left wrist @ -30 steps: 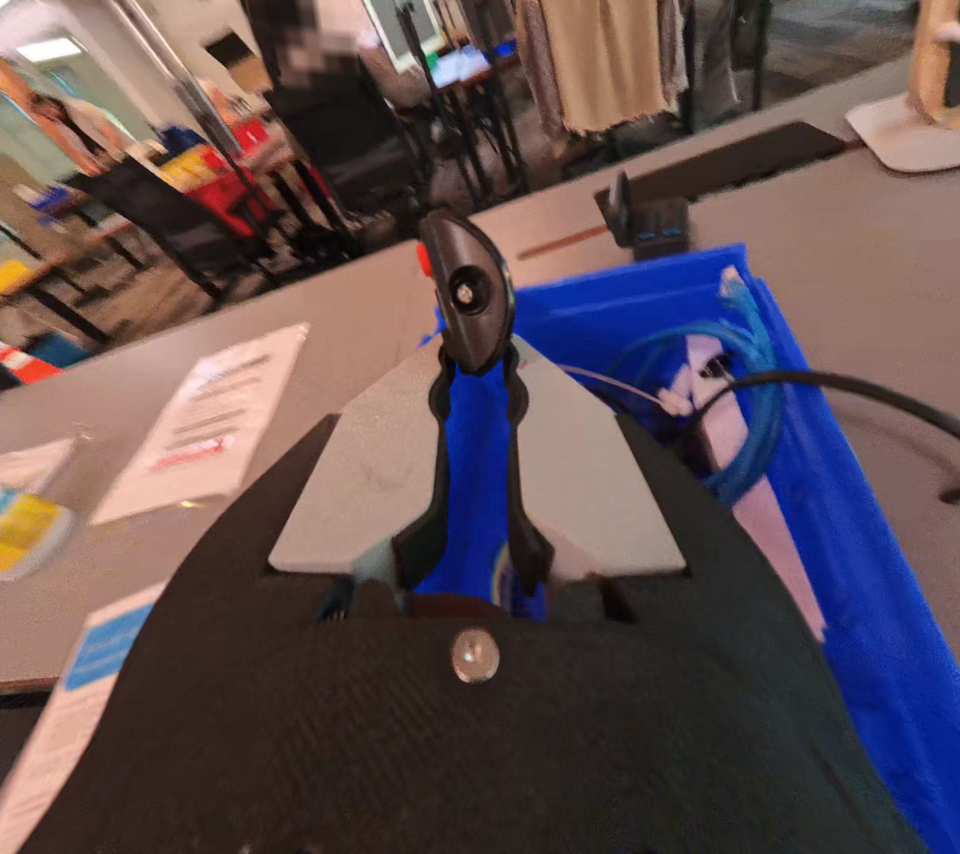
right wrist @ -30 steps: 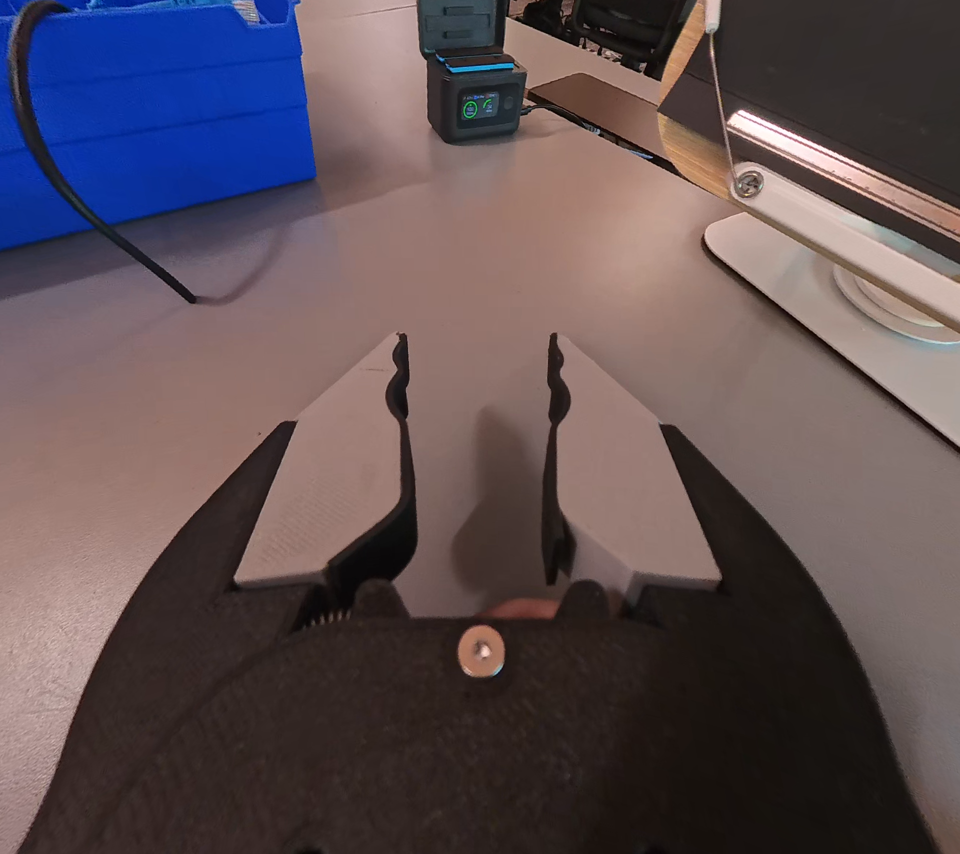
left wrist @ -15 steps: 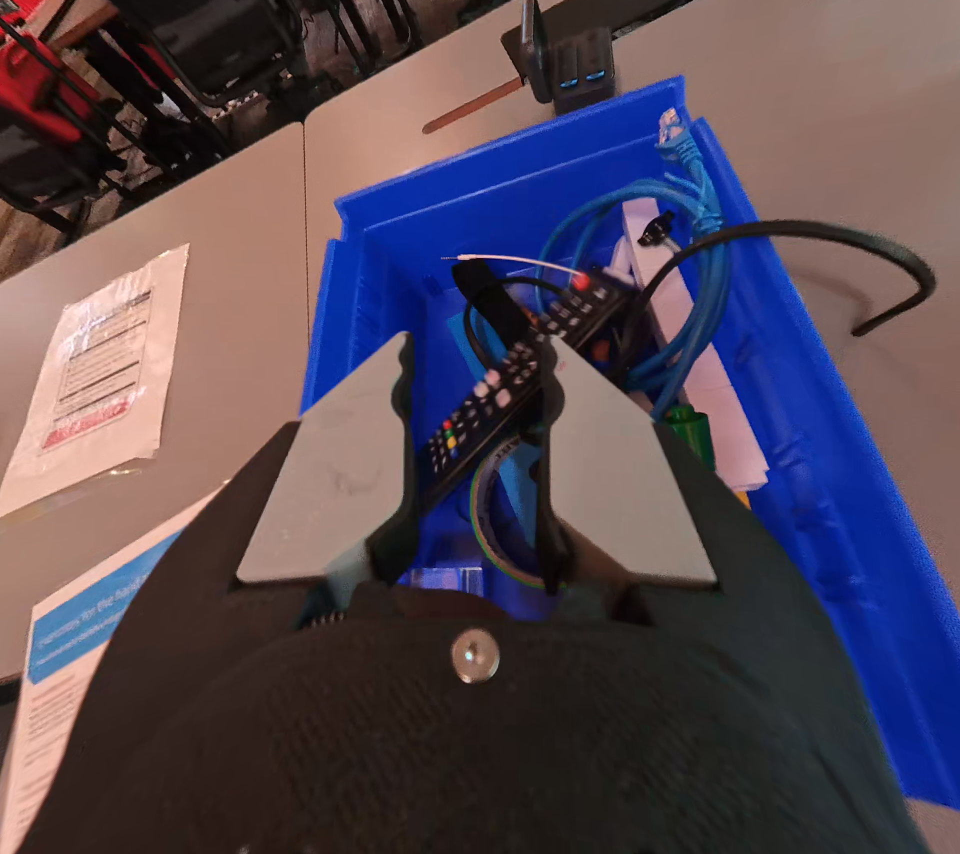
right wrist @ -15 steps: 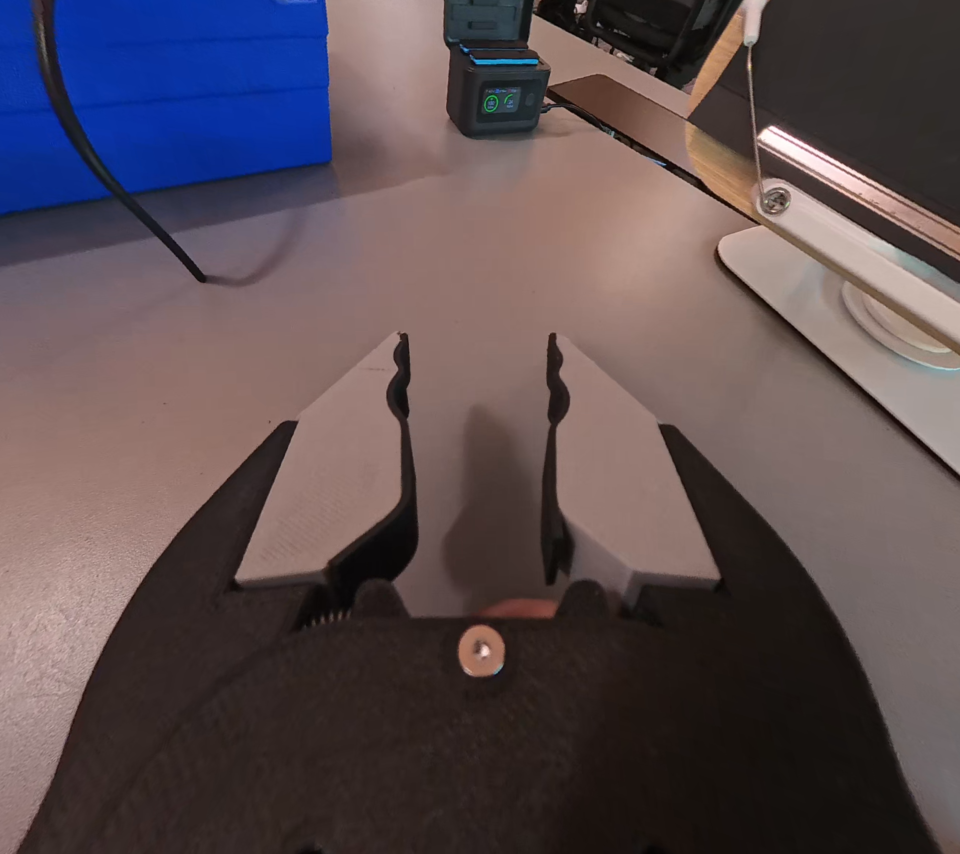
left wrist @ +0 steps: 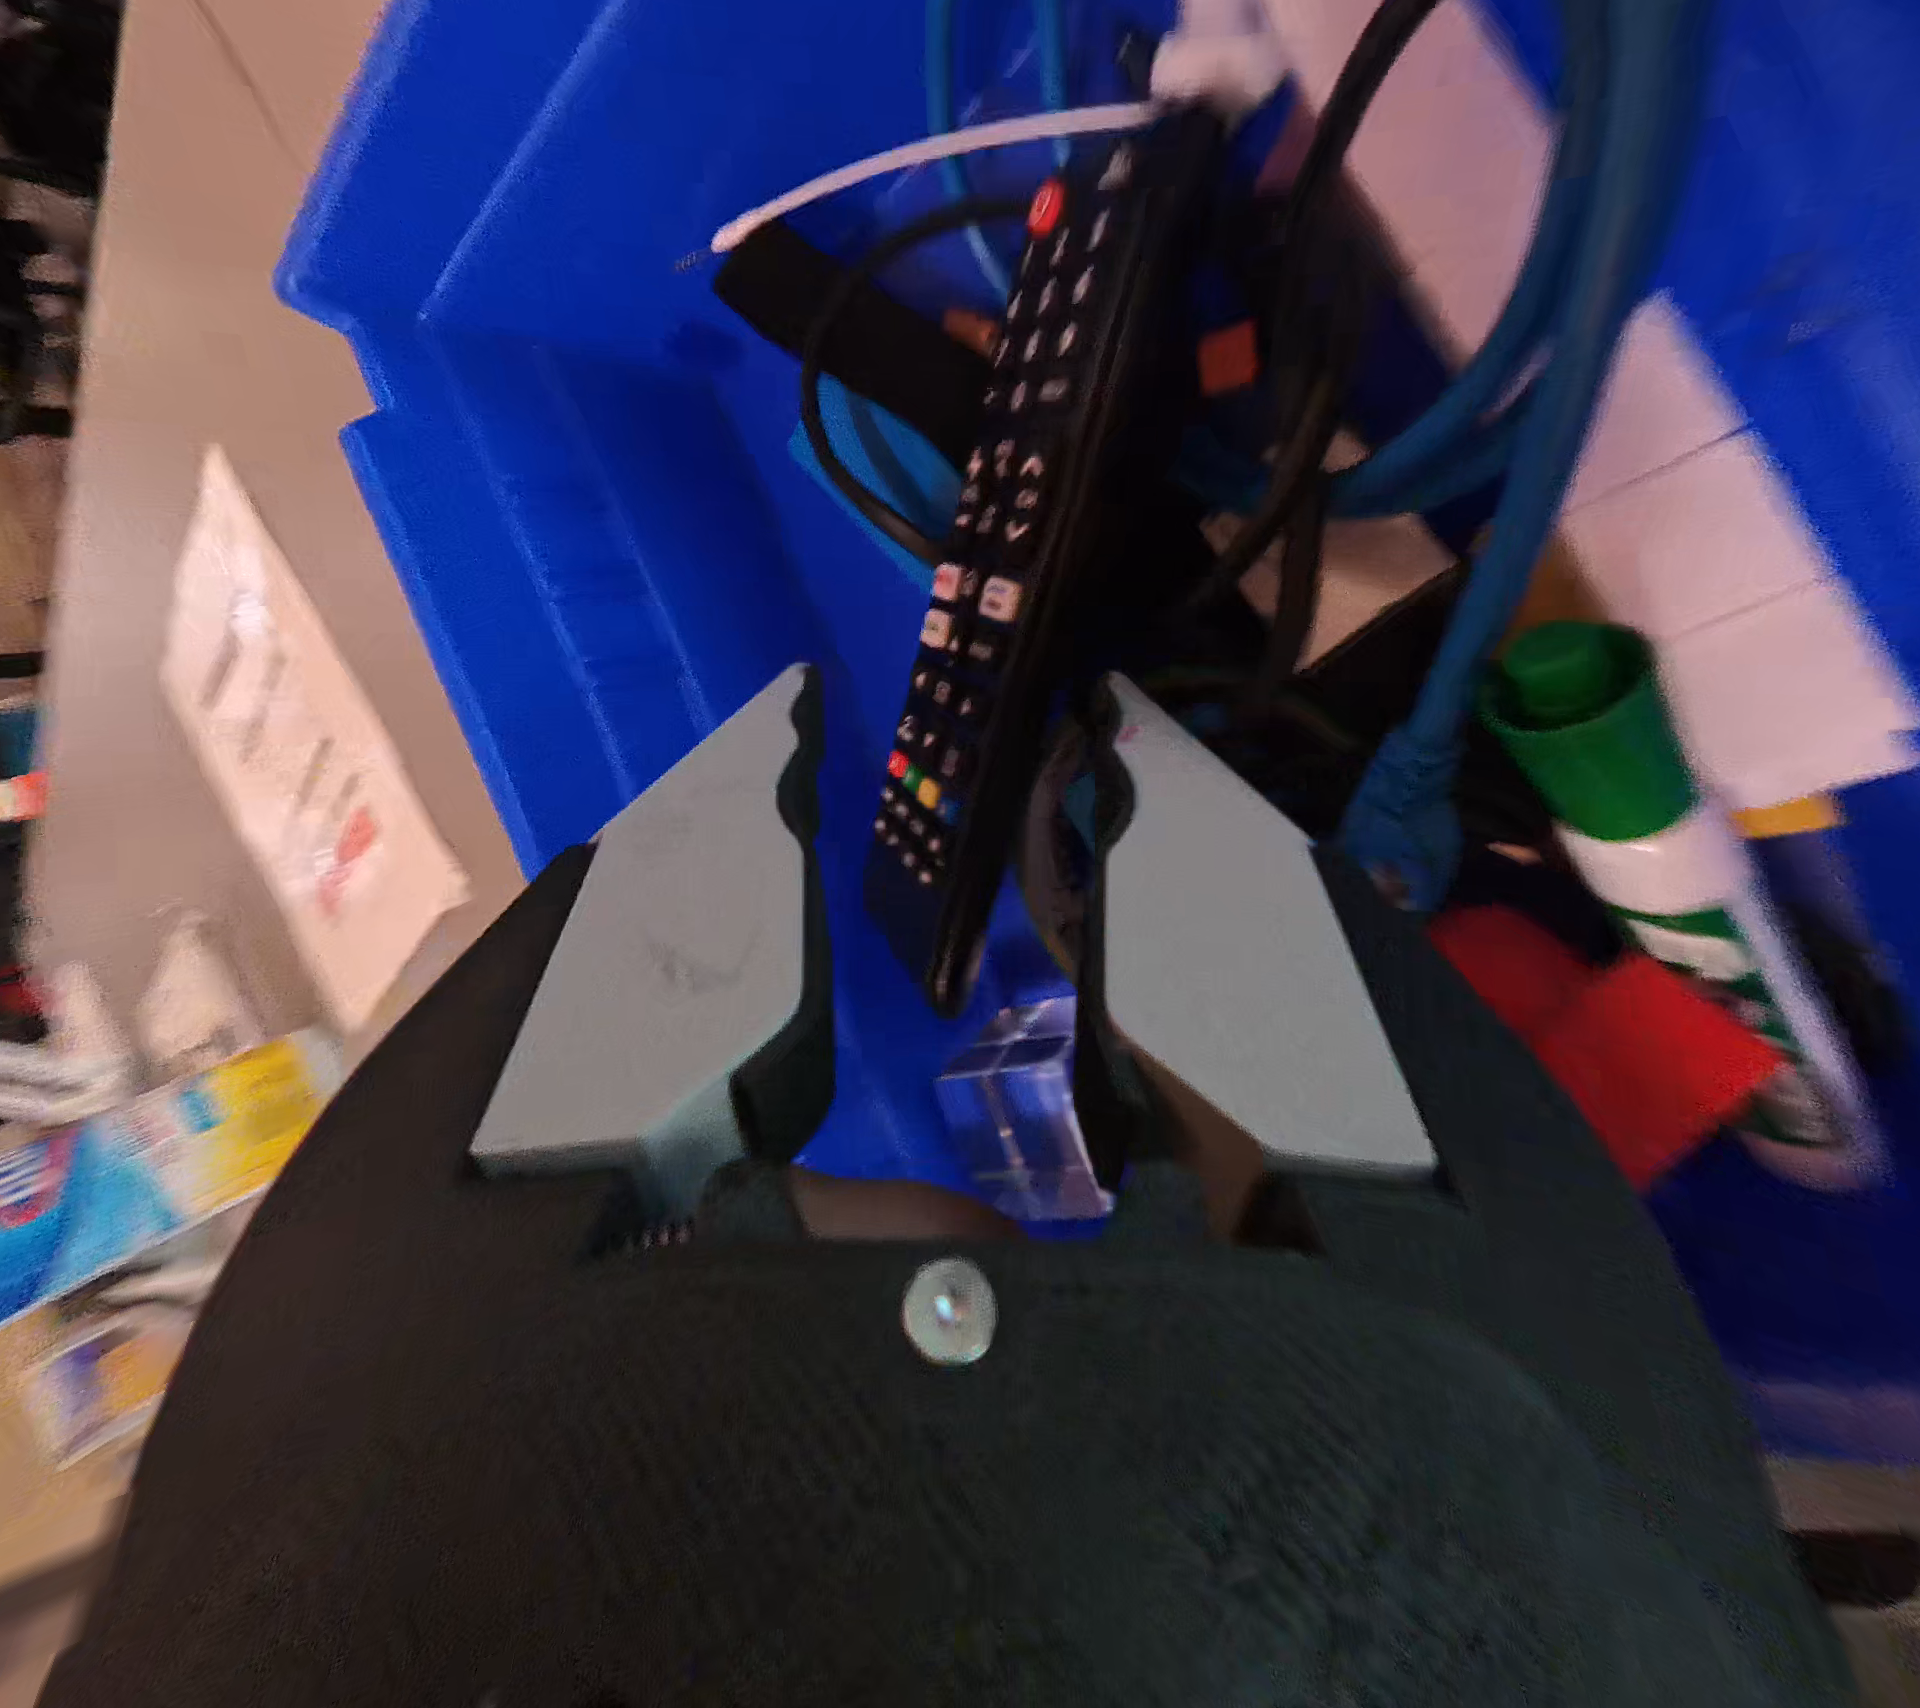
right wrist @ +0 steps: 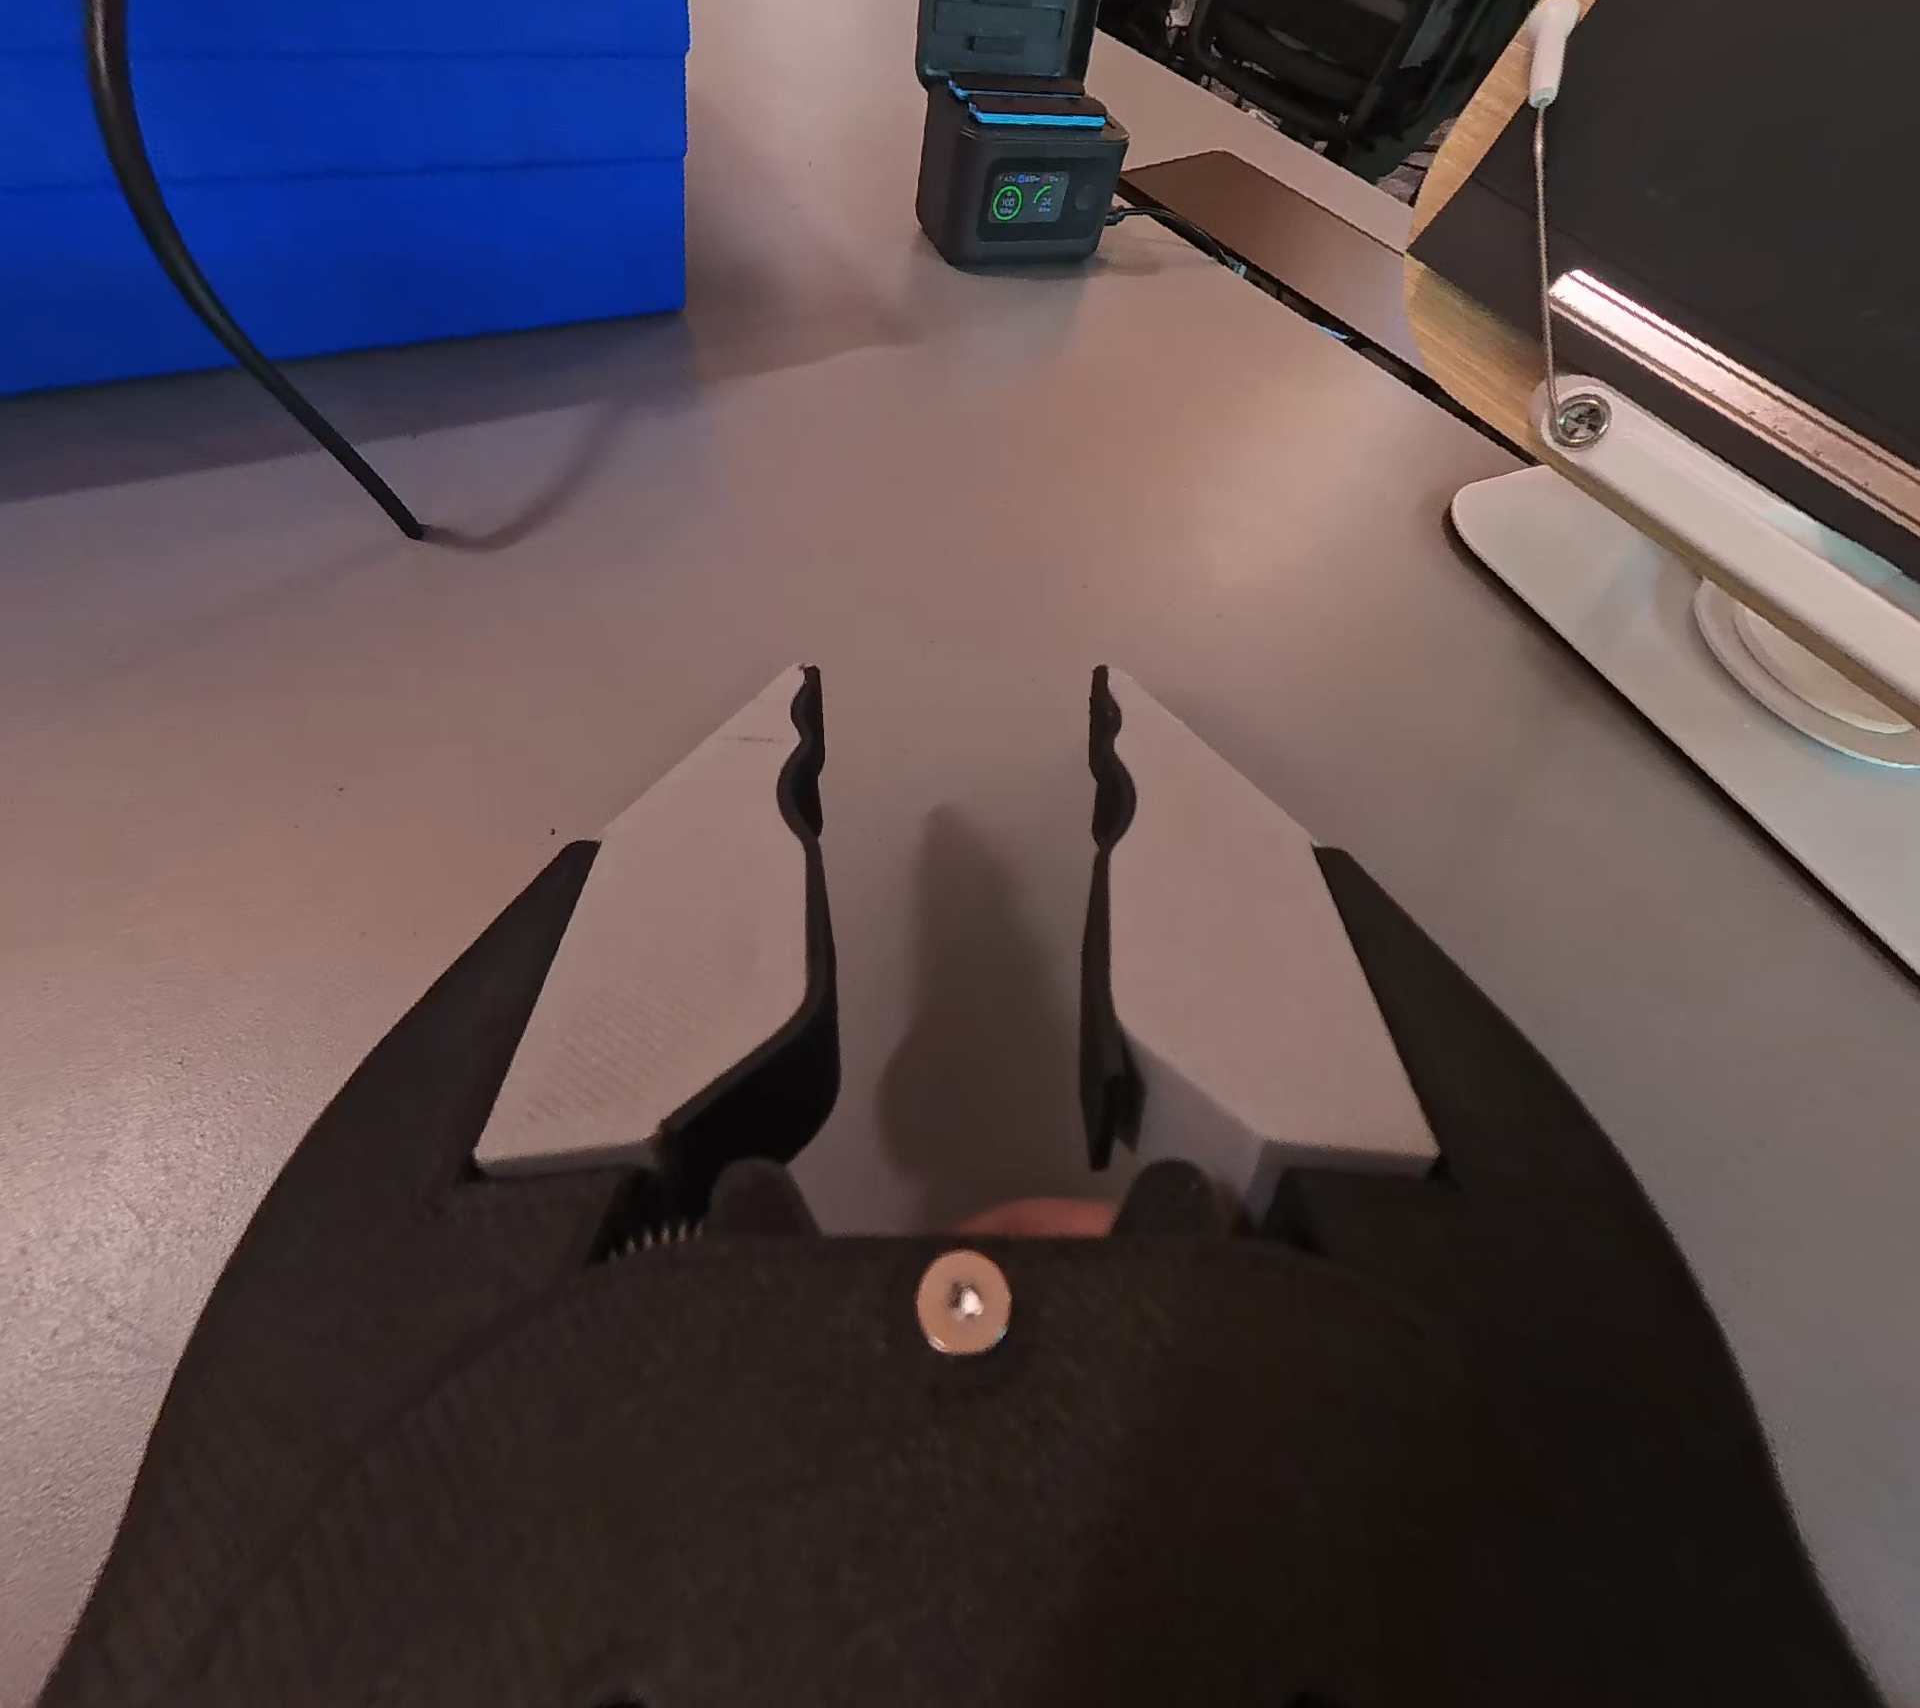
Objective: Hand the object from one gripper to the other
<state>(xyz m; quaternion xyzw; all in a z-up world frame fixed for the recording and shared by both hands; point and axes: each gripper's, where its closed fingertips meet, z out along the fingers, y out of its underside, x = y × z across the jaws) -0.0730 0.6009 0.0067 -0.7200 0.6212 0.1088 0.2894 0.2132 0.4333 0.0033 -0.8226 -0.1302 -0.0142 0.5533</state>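
A black remote control with coloured buttons lies slanted in the blue bin on top of cables. My left gripper is open and low over the bin, and the remote's near end sits between its fingers; I cannot tell if they touch it. My right gripper is open and empty, just above the bare grey table. The bin shows at the far left of the right wrist view. The left wrist view is blurred.
The bin also holds a coiled blue cable, a green-capped bottle and a clear block. A black cable hangs from the bin onto the table. A small charger case and a stand's base are ahead and right. Papers lie left of the bin. The left gripper's tips are roughly 35 cm from the right gripper's. The small charger case lies around 25 cm away from my right fingertips.
A second ago my left gripper held the remote up. It has let it go into the bin, opened, and dropped closer over it. My right gripper has drifted slightly forward.
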